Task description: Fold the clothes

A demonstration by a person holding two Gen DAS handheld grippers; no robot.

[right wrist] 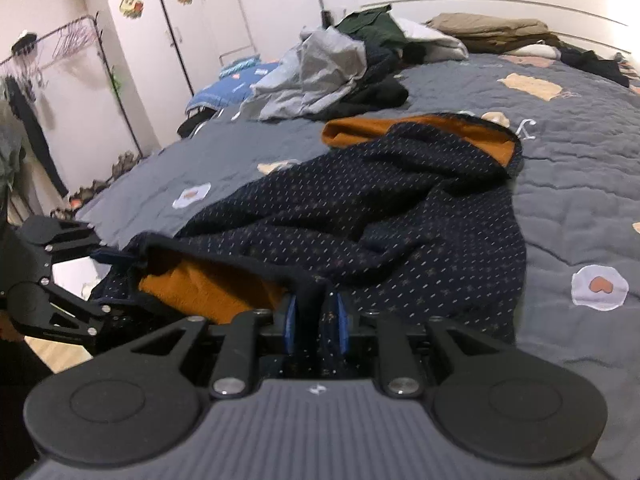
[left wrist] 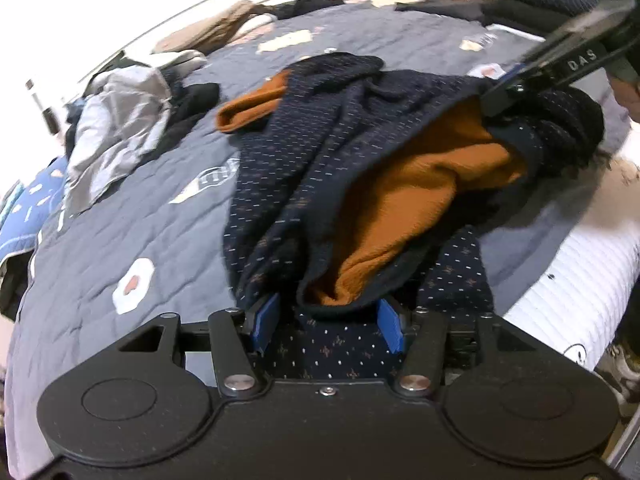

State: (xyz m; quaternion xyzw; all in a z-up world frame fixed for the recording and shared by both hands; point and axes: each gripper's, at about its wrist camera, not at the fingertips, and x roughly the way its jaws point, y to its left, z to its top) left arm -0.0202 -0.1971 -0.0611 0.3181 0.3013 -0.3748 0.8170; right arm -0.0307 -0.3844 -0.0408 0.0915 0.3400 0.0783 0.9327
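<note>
The navy patterned garment [right wrist: 360, 216], lined in orange fleece [left wrist: 404, 208], lies rumpled across the grey quilted bedspread [right wrist: 580, 184], with its near hem lifted off the bed by both tools. The right gripper [right wrist: 314, 320] is closed on a bunched fold of the hem: dark fabric fills the narrow gap between its blue pads [right wrist: 290, 322]. The left gripper [left wrist: 326, 318] stands with its jaws set wider; the hem edge drapes over and between its blue pads [left wrist: 266, 314], and whether they pinch the cloth or merely carry it cannot be determined from either view. The two tools hold the same edge at separate points, which spreads the waist opening and exposes the lining. This spacing suits either tensioning the garment flat or carrying the edge over into a fold; the views do not settle which. The far end, with an orange turn-back showing, rests on the bedspread. A loose pile of grey and dark clothes [right wrist: 316, 72] lies well apart, near the headboard [right wrist: 480, 4].
</note>
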